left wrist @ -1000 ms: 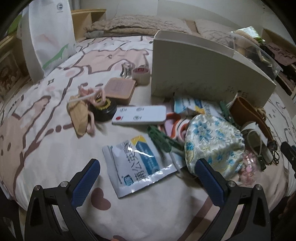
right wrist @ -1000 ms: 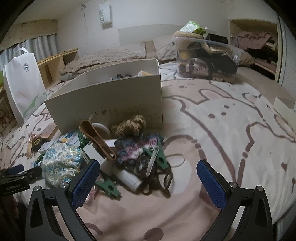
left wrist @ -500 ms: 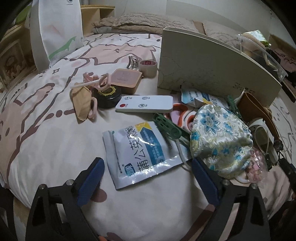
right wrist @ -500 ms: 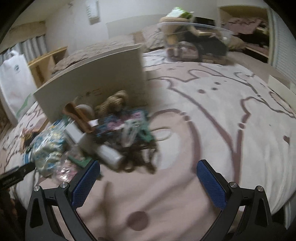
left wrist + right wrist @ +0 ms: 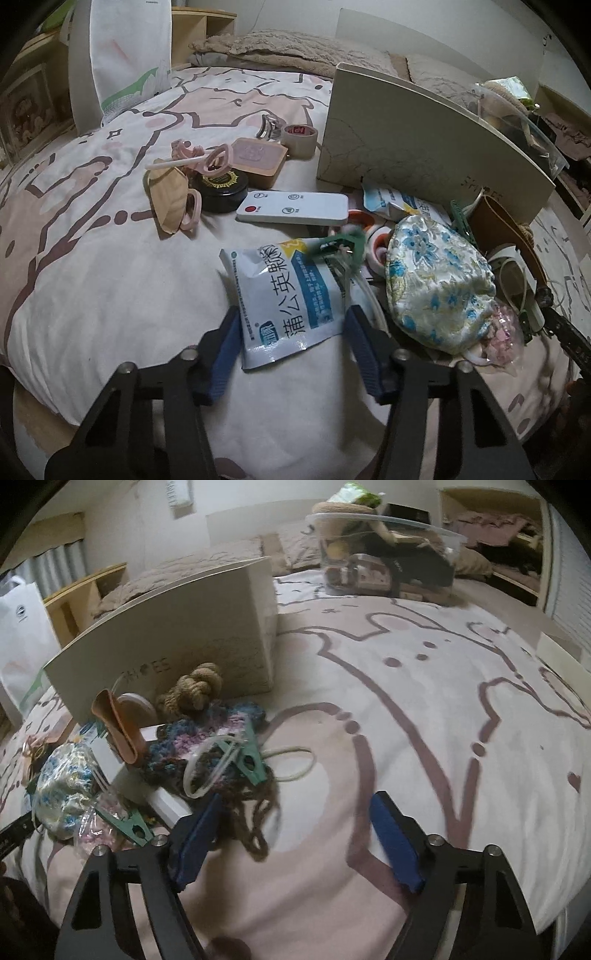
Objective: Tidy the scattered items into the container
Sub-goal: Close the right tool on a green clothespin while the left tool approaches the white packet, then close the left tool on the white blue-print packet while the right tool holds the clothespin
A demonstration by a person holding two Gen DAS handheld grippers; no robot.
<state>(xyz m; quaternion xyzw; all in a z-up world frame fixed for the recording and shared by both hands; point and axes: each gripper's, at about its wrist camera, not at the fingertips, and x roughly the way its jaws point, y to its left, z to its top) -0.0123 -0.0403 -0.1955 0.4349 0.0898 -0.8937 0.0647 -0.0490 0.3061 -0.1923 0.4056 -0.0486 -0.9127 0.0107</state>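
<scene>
The beige shoe box (image 5: 424, 155) (image 5: 177, 642) stands on the bed behind the scattered pile. My left gripper (image 5: 293, 343) is closing on a white-and-blue sachet (image 5: 284, 295); both blue pads touch its side edges and it buckles, with a blurred green clip (image 5: 340, 247) on top. A white remote (image 5: 295, 212) and a floral pouch (image 5: 436, 284) lie just beyond. My right gripper (image 5: 295, 834) is also closing, over loose brown yarn (image 5: 255, 823) beside its left finger, without pressing it. A crocheted piece (image 5: 207, 738) and a teal clip (image 5: 247, 757) lie ahead.
A black tin (image 5: 221, 188), pink compact (image 5: 258, 158), tape roll (image 5: 299, 140) and tan mask (image 5: 170, 199) lie left of the box. A clear bin (image 5: 388, 565) stands far back. A white paper bag (image 5: 125, 55) is at the left. Bare bedspread (image 5: 443, 701) stretches right.
The left jaws have narrowed from wide apart onto the sachet, and the green clip on it has shifted. The right gripper has sunk towards the pile and its jaws have narrowed.
</scene>
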